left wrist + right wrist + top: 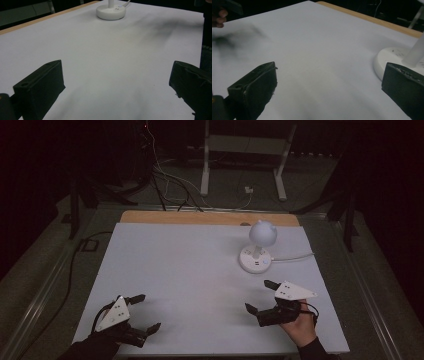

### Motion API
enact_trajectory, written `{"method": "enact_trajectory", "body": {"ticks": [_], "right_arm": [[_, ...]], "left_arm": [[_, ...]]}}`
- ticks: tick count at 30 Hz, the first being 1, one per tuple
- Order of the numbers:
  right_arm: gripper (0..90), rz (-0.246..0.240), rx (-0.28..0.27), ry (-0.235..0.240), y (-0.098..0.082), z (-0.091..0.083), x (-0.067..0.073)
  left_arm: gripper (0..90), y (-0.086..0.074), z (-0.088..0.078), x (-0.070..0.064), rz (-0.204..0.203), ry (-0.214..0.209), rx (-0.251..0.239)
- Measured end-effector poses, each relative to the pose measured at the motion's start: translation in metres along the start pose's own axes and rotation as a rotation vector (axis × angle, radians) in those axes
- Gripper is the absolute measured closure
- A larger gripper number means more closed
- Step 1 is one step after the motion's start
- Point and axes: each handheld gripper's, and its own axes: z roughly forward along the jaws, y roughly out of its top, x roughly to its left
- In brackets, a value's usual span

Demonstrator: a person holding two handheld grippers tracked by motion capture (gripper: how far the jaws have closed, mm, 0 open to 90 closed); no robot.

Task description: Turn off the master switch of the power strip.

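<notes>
A small white desk lamp [259, 244] with a round head and a round base stands at the back right of the white table [190, 270]; its base [111, 11] appears far ahead in the left gripper view and its base [395, 61] close at the right in the right gripper view. My left gripper [145, 312] rests near the front left corner, open, with nothing between its jaws. My right gripper [260, 296] is at the front right, a short way in front of the lamp, open and empty too. In each gripper view the two black jaws stand wide apart over bare tabletop.
A white cable [295, 257] runs from the lamp base off the table's right side. A wooden strip [210, 218] borders the table's far edge. Beyond it are a desk frame [245, 160] and loose cables on the dark floor.
</notes>
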Motion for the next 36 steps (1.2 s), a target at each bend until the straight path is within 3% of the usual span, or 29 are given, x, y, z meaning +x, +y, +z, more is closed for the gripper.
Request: {"method": "enact_trajectory", "body": {"ticks": [11, 21, 36], "right_arm": [[0.0, 0.002, -0.029, -0.029, 0.01, 0.0, -0.009], [0.0, 0.021, -0.038, -0.106, 0.017, 0.002, -0.024], [0.0, 0.054, -0.049, -0.172, 0.024, 0.008, -0.044]], "left_arm": [[0.3, 0.0, 0.0, 0.0, 0.0, 0.0, 0.002], [0.3, 0.0, 0.0, 0.0, 0.002, 0.0, 0.005], [0.3, 0.0, 0.0, 0.0, -0.001, -0.001, 0.003]]}}
